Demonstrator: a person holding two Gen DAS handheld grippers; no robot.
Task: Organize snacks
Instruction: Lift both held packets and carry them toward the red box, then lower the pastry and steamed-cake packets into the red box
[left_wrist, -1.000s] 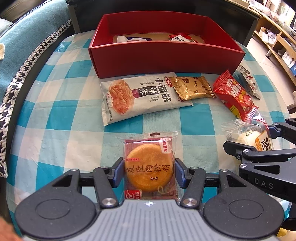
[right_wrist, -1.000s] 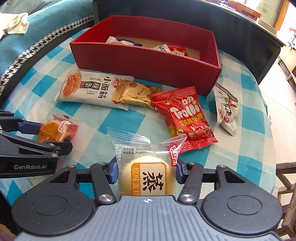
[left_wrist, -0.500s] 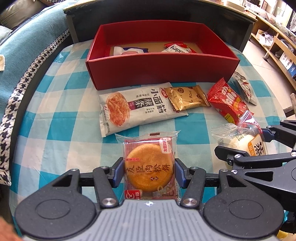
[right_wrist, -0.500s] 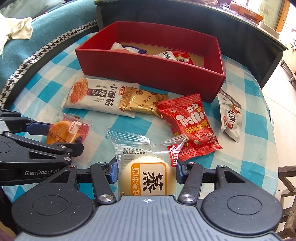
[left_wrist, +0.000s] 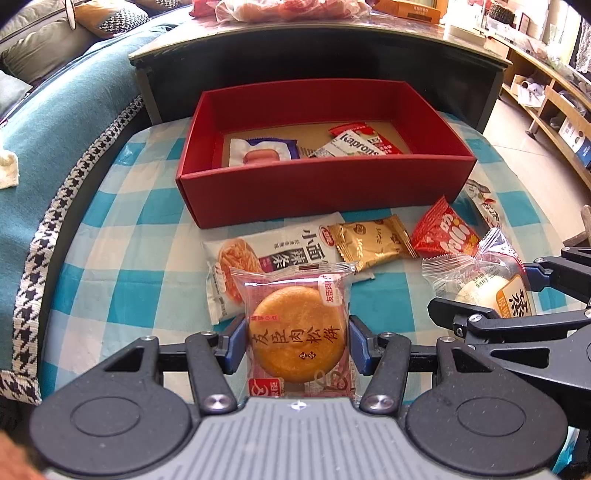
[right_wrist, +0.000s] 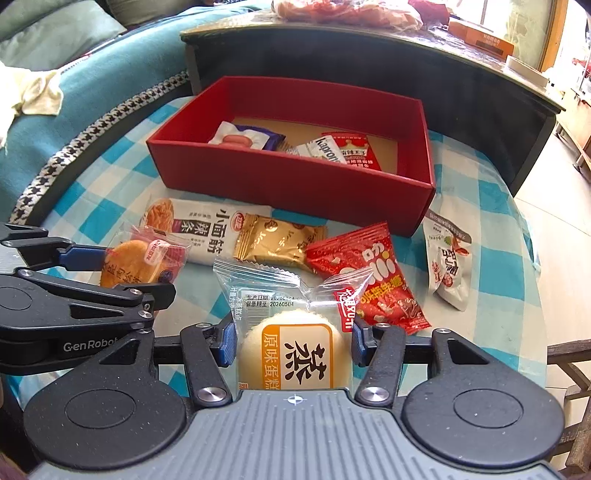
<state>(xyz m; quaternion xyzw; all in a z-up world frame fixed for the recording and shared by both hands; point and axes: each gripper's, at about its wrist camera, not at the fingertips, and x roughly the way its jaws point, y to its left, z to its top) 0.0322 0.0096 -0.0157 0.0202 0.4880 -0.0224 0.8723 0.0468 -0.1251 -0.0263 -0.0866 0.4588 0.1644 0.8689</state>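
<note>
Left gripper (left_wrist: 297, 341) clamped on the meat-floss pastry pack (left_wrist: 297, 332), right gripper (right_wrist: 291, 345) clamped on the steamed cake pack (right_wrist: 295, 350), both lifted off the checked tabletop (left_wrist: 147, 266). Red box (left_wrist: 325, 184) at far edge holds two packets; four snacks lie along its near wall.
</note>
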